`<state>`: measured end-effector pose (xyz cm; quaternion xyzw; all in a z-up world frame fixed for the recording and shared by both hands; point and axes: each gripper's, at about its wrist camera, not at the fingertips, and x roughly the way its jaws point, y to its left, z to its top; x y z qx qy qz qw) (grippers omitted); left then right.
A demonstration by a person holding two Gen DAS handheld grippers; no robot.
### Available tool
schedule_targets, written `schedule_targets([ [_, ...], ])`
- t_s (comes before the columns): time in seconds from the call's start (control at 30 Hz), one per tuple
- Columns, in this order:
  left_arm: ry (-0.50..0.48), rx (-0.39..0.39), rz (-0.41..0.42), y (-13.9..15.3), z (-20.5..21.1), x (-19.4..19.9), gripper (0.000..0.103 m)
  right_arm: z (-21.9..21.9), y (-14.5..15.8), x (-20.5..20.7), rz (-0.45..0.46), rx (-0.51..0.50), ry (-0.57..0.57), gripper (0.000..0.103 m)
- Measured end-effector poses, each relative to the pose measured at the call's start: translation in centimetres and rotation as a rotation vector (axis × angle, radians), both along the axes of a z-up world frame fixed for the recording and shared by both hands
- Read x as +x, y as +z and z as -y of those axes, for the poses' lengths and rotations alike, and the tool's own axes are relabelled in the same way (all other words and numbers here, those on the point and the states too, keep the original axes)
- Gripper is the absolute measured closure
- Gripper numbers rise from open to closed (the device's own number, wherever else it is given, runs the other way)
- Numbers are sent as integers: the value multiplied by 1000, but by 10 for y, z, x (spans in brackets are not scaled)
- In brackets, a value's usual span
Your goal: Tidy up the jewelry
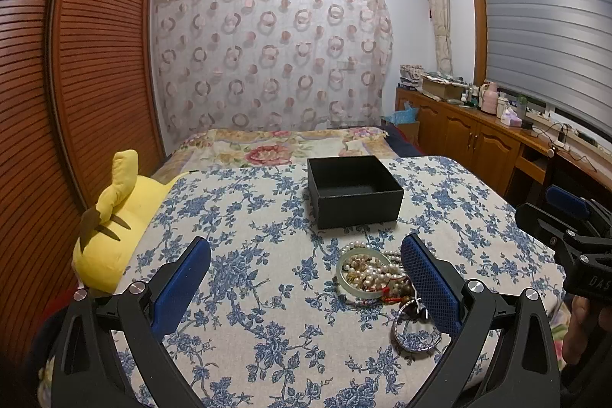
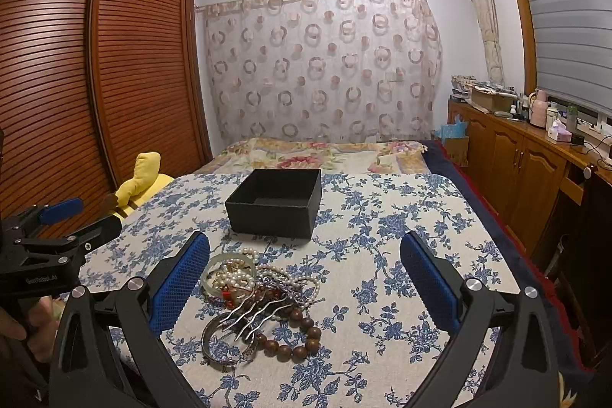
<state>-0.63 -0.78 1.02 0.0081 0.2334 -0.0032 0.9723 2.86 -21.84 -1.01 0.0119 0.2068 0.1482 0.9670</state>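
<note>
Blue-flowered cloth point(image 2: 382, 217) holds a tangled pile of pearl and wooden bead jewelry point(image 2: 260, 297) before the empty black square box point(image 2: 275, 203), nearer the right gripper point(image 2: 305, 278) than the left gripper point(image 1: 306, 282), both wide open, holding nothing.

Both wrist views are evenly and rather dimly lit by soft indoor light from overhead, with a cool bluish cast on the wall. The black box point(image 1: 354, 192) throws only a faint, short shadow onto the floral cloth point(image 1: 244, 255) toward 7 o'clock. There is no harsh glare; small highlights sit on the metal hair comb point(image 2: 252, 316). Fisheye distortion bows the wardrobe point(image 1: 76, 71) at 9 o'clock and the window blind point(image 1: 547, 25) at 3 o'clock. Corners vignette to black. Focus looks sharp centrally, perhaps slightly soft at the edges.
</note>
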Motion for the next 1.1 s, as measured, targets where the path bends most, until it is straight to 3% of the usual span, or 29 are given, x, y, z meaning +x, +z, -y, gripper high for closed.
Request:
schedule_targets([
  [0.43, -31, -7, -39, -16, 4, 6, 6, 0, 0, -2, -9, -4, 7, 2],
  [0.77, -117, -13, -168, -57, 12, 24, 6, 15, -35, 22, -110, -40, 54, 19],
  [1.1, -270, -22, -289, -80, 38, 34, 6, 21, -53, 32, -172, -88, 82, 24],
])
